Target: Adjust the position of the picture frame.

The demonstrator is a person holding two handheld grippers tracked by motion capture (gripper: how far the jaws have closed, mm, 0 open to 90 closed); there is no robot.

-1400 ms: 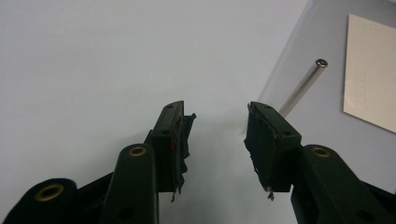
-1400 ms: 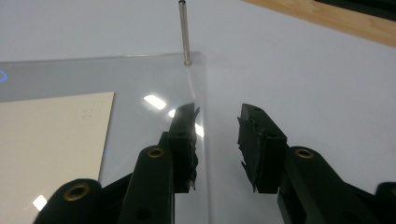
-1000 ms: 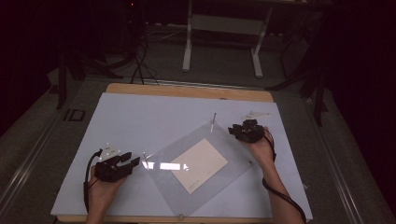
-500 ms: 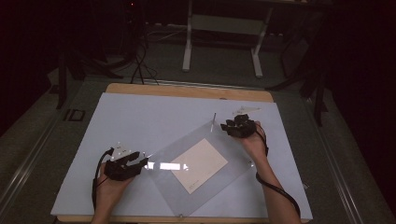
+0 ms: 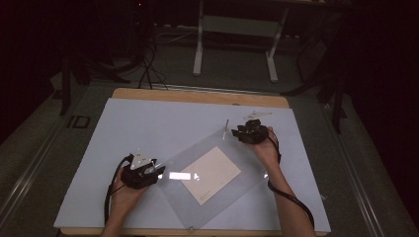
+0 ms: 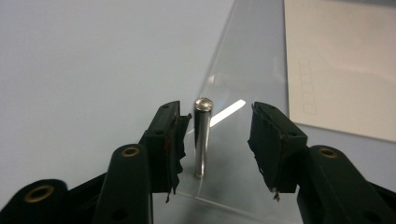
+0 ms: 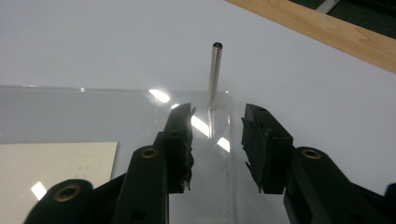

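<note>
While the high view lays out the whole clear acrylic sheet (image 5: pixel 217 173) lying cornerwise on the pale worktop (image 5: pixel 148 123) over a cream paper (image 5: pixel 211 172), it shows only one metal post, a thin line at the far corner. From the left gripper (image 6: pixel 219 140) view a short metal pin (image 6: pixel 203 137) stands on the sheet's near corner between parted jaws, close to one pad, not clamped; its jaws have just been closing slightly. The right gripper (image 7: pixel 215 140) view shows a taller pin (image 7: pixel 215 77) just beyond jaws held apart with nothing between them. Faint printing on the paper is too small to read.
</note>
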